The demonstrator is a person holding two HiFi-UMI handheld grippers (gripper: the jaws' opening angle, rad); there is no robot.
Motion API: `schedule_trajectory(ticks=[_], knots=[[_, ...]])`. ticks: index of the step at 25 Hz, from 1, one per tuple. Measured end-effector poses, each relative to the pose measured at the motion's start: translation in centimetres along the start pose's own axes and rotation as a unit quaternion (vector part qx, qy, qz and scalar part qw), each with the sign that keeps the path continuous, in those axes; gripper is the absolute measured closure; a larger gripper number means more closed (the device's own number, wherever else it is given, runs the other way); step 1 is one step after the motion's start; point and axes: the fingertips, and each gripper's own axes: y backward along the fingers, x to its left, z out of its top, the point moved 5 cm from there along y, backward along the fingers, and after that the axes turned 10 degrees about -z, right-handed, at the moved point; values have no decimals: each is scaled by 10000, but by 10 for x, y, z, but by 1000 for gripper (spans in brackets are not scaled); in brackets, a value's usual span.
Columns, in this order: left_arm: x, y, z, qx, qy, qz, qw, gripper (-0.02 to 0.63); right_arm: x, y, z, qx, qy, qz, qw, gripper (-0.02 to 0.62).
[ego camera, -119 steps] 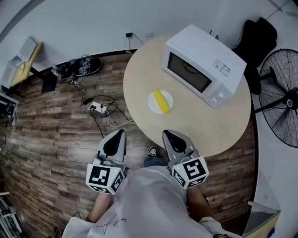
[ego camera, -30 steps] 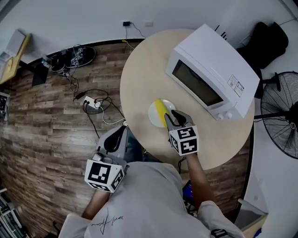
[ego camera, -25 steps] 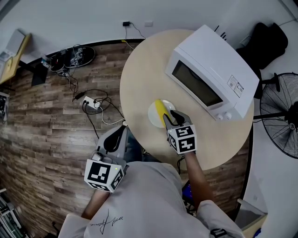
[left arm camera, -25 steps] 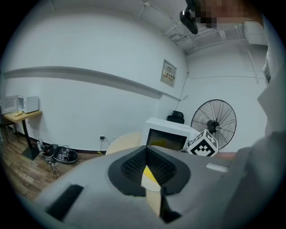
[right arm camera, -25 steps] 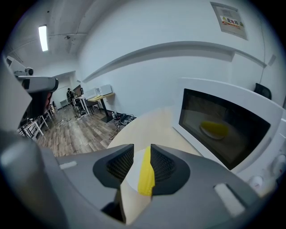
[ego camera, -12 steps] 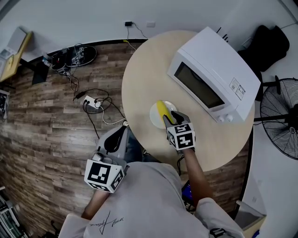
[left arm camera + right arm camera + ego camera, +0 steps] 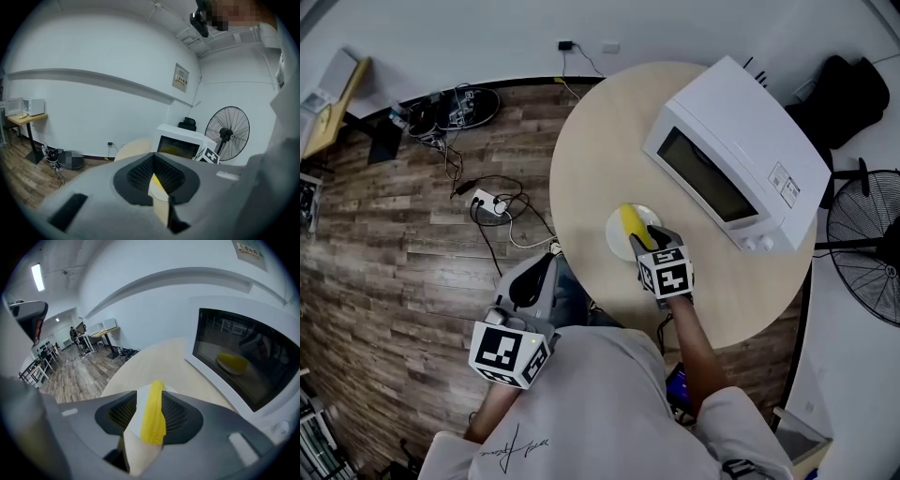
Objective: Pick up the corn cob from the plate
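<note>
A yellow corn cob (image 7: 630, 223) lies on a small white plate (image 7: 615, 238) on the round table (image 7: 581, 159), just in front of the microwave (image 7: 736, 150). My right gripper (image 7: 647, 236) points steeply down over the cob's near end. In the right gripper view the corn cob (image 7: 153, 420) lies lengthwise between the jaws of the right gripper (image 7: 150, 399), which are opening; plate (image 7: 137, 420) shows between the cob and the left pad. My left gripper (image 7: 528, 289) hangs off the table's near-left edge, shut and empty (image 7: 153, 161).
The white microwave (image 7: 243, 357) stands right of the plate, its door closed and mirroring the cob. A standing fan (image 7: 862, 253) is at the far right. A power strip and cables (image 7: 497, 206) lie on the wooden floor left of the table.
My right gripper has sunk lower over the plate, and the cob now lies between its jaws. The left gripper has stayed where it was.
</note>
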Motion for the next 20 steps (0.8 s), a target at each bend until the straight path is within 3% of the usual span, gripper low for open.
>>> schedule_trajectory(ticks=[20], knots=[[16, 0, -2, 84, 170, 132, 9997, 612, -4, -45, -21, 641, 40, -97, 9979, 368]])
